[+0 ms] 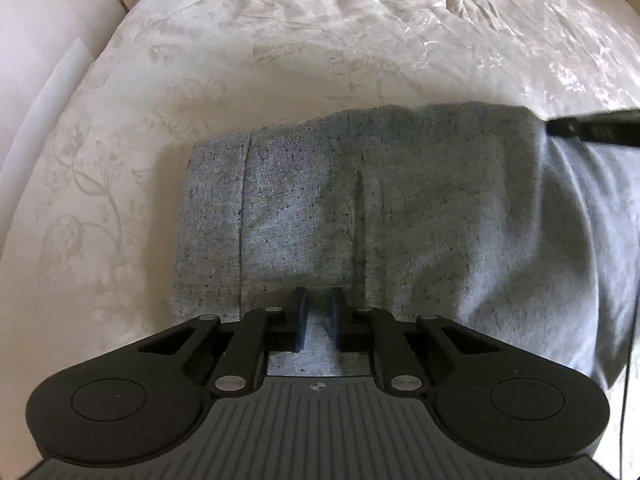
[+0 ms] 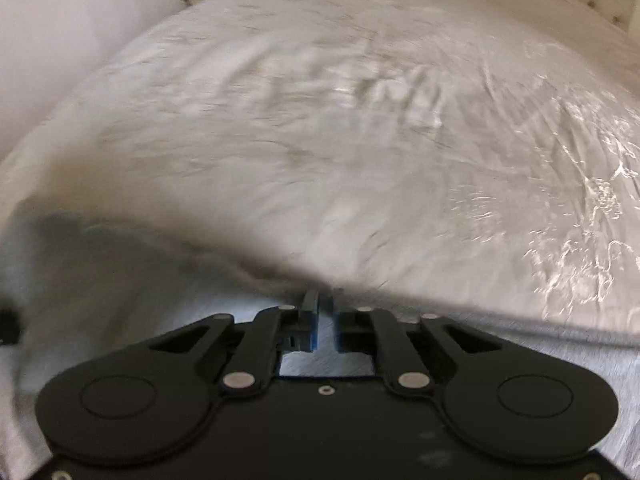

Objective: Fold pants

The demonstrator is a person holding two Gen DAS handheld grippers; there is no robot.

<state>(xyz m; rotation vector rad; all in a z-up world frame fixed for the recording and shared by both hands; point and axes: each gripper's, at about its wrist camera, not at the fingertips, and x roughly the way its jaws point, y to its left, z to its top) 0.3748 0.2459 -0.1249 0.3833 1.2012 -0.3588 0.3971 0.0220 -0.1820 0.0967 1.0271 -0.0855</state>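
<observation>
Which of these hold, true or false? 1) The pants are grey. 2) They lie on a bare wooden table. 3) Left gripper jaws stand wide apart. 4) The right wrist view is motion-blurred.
1) True: the pants are speckled grey knit.
2) False: they lie on a white floral bedspread.
3) False: the left gripper has its jaws nearly together, with grey fabric between them.
4) True: the bedspread and pants there are smeared, while the right gripper stays sharp.

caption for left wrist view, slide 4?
Left claw pinching the near edge of folded grey pants on a white bedspread.
</observation>
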